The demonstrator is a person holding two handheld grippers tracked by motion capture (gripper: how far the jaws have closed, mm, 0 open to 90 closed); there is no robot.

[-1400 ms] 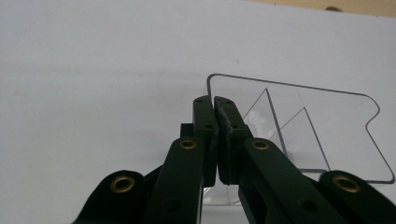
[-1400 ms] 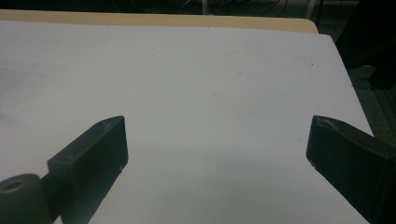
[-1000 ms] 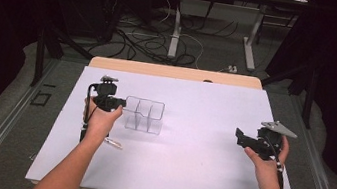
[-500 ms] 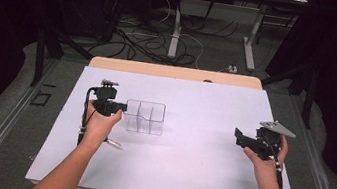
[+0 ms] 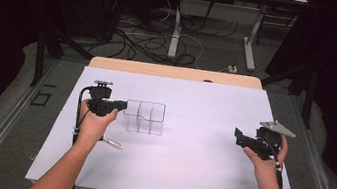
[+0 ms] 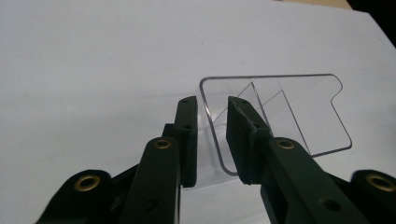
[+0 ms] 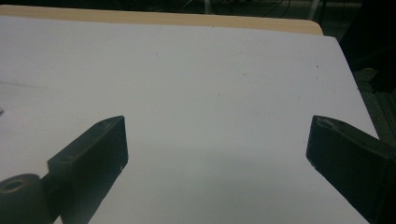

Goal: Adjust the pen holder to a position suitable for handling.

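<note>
Clear plastic organizer sits left-center on the table. Left gripper jaws just eased apart, straddling its thin near wall (light, stiff, slippery). Right gripper gapes empty.

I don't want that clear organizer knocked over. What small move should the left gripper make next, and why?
Probably back the left gripper straight off the organizer. Its jaws have just been opening, the end wall stands between them with gaps either side, and the organizer sits flat on the table.
</note>
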